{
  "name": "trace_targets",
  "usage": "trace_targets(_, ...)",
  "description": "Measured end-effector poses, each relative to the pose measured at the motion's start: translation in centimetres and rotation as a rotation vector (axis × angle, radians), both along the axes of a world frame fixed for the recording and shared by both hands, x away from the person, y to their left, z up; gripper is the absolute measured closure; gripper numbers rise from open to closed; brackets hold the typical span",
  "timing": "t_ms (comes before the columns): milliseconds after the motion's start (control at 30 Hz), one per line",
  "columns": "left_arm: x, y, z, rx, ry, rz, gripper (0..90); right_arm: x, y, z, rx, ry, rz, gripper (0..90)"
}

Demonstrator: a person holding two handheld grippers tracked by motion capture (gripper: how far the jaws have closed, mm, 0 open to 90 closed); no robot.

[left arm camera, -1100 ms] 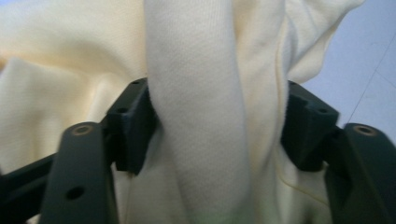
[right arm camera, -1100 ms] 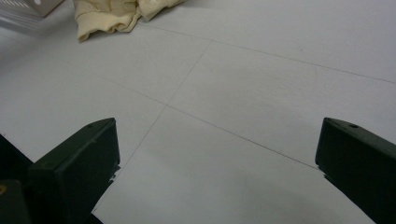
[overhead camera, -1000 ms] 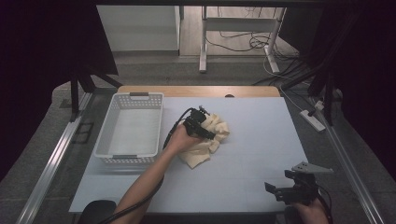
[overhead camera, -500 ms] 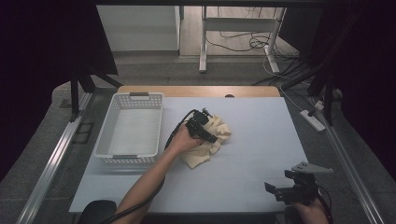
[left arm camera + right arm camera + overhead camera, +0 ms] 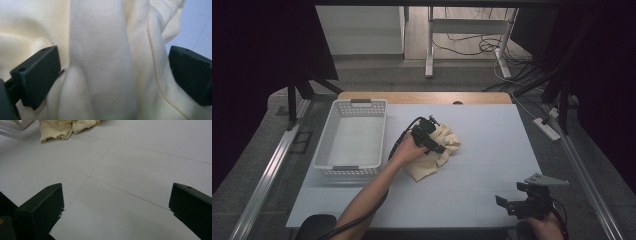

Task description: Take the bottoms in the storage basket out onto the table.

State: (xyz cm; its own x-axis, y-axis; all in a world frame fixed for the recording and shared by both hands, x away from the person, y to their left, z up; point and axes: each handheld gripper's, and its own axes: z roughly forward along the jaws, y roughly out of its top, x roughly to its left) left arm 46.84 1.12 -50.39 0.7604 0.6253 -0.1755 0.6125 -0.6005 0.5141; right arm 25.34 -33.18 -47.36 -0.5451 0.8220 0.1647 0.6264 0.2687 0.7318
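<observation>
High view: a pale yellow cloth (image 5: 437, 152) lies crumpled near the middle of the grey table (image 5: 492, 165), just right of a white basket (image 5: 353, 137) that stands at the table's left side. The left gripper (image 5: 435, 143) is pressed down onto the cloth, with the left hand (image 5: 408, 149) behind it and its cable looping back toward the basket. The right gripper (image 5: 512, 205) sits at the near right edge of the table, well apart from the cloth, held by the right hand (image 5: 544, 226) (a grey plate tops it). Left gripper view: the left gripper (image 5: 113, 67) has its jaws wide apart, with folds of cloth (image 5: 100, 57) bunched between them and bare table at upper right. Right gripper view: the right gripper (image 5: 116, 210) has its jaws spread wide over bare table, nothing between them; the cloth (image 5: 66, 127) lies far off at upper left beside a corner of the basket (image 5: 17, 123).
</observation>
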Motion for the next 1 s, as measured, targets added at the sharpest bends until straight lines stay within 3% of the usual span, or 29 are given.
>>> trace_targets(200, -0.16, 0.15, 0.21, 0.006, -0.014, 0.012, 0.2, -0.01, 0.01, 0.01, -0.001, 0.000, 0.001, 0.1)
trace_targets(700, -0.18, 0.56, 0.36, -0.039, 0.000, 0.015, 0.0, 0.04, 0.10, -0.02, -0.006, 0.006, 0.008, 0.2)
trace_targets(1000, -0.26, 0.20, 0.68, -0.076, -0.004, -0.002, 0.0, 0.12, 0.49, -0.11, -0.039, 0.016, 0.028, 0.8)
